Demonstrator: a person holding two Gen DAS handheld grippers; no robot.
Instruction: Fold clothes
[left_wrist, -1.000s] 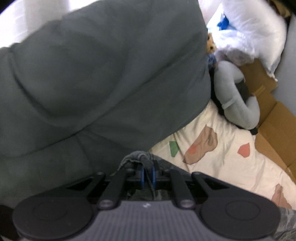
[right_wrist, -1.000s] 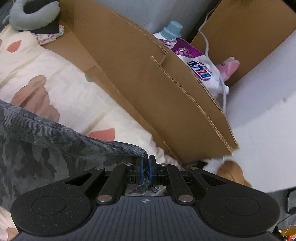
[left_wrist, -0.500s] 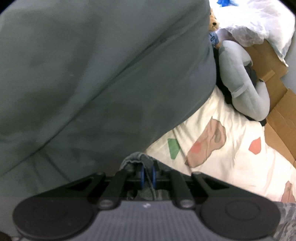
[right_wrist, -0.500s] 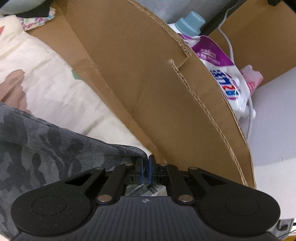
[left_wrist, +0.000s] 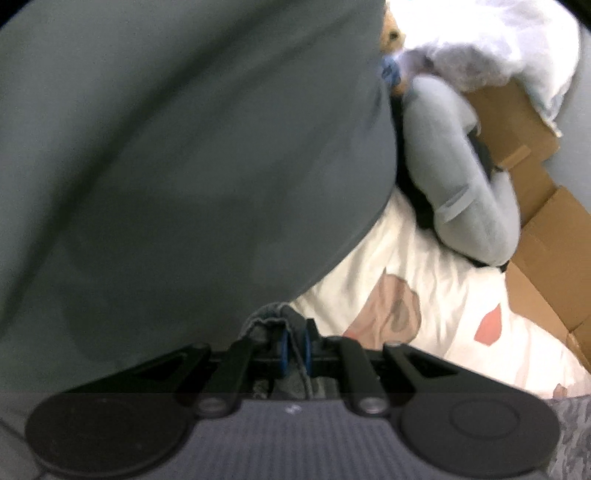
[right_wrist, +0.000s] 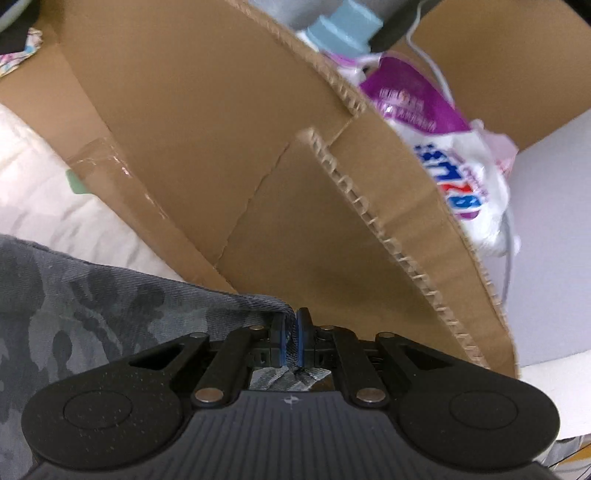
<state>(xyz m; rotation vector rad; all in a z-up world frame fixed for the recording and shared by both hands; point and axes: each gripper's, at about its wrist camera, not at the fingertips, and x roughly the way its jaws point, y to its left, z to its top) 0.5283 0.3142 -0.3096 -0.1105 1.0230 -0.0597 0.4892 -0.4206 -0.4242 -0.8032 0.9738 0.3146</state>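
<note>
Here, a grey camouflage-print garment (right_wrist: 85, 306) of twill-like weave fills the lower left of the right wrist frame, its hemmed edge running up to the right hand-held gripper (right_wrist: 291, 334). That gripper's blue pads pinch the garment's corner, the jaws easing apart with the cloth between them, pads on it.

In the left wrist frame, the left hand-held gripper (left_wrist: 293, 343) stands narrow, its blue pads closed on a bunched, frayed-looking grey edge of the same cloth, with a loose thread hanging between them; a further strip of camouflage fabric shows at the lower right corner of that frame.

A large plain dark grey cloth mass (left_wrist: 184, 166) blocks the whole left and centre of the left wrist frame, blurred and close. To its right lies a cream bedsheet (left_wrist: 436, 280) printed with brown, pink and green patches, open and bare toward the lower right. Beyond it, at upper right, rest a pale grey neck pillow (left_wrist: 461, 192), a white pillow (left_wrist: 498, 44) and brown cardboard (left_wrist: 546, 258).

In the right wrist frame a tall cardboard box wall (right_wrist: 240, 147) rises just beside the held corner, hemming the sheet to the left edge. Behind the wall sit a white-and-purple detergent pouch (right_wrist: 443, 147) with a pale blue cap (right_wrist: 343, 26).
</note>
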